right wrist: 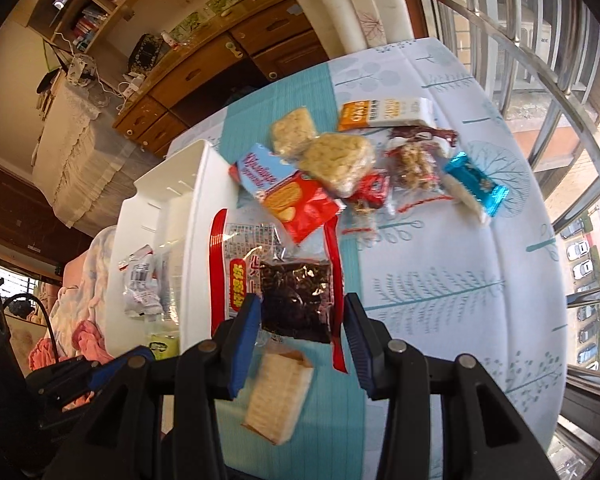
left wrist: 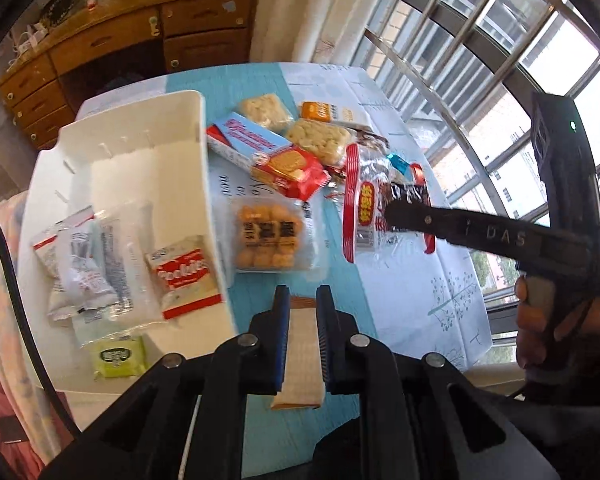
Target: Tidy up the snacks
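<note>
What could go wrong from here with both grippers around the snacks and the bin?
The right gripper pinches only an edge of the red-trimmed packet, so it may slip out before reaching the white bin. The cracker pack lies near the table's edge and the left gripper, shut and empty, could knock it off.

Blue-and-white patterned cloth (right wrist: pixel 440 280) over the desk, teal stripe down the middle. Wooden chest of drawers (left wrist: pixel 112 40) behind, round knobs, dark decorated tin (right wrist: pixel 148 50) and cables on top. Open shelves (right wrist: pixel 100 4) with books above it. Lace-draped piece (right wrist: pixel 80 152) beside the drawers. Window with metal bars (left wrist: pixel 480 40) along the right side; parked cars (right wrist: pixel 582 276) seen below outside. Pink bedding (right wrist: pixel 88 332) at left edge.
</note>
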`<action>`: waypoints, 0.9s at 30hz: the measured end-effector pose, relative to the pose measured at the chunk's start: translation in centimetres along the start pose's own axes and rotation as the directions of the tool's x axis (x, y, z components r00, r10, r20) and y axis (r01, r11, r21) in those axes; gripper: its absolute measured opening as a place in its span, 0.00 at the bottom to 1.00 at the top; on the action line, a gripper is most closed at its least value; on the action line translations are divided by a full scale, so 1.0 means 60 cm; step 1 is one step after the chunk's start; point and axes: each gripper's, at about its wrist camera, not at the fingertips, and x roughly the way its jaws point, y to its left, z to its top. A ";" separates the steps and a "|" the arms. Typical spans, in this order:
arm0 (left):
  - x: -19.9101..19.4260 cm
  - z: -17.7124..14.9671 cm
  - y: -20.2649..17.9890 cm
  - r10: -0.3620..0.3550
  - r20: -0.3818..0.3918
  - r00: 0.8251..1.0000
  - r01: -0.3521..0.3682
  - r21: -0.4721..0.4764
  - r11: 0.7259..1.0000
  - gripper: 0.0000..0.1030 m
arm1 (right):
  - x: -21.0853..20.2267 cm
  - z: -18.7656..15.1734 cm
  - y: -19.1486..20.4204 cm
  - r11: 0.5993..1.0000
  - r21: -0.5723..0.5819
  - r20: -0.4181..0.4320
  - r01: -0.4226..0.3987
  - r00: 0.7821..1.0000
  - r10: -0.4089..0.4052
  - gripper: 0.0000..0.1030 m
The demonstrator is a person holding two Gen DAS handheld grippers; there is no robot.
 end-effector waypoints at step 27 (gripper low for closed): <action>-0.083 -0.058 0.235 0.155 -0.015 0.988 -0.156 -0.028 0.987 0.40 | 0.101 -0.105 0.263 0.978 -0.152 0.004 -0.142 0.989 0.145 0.42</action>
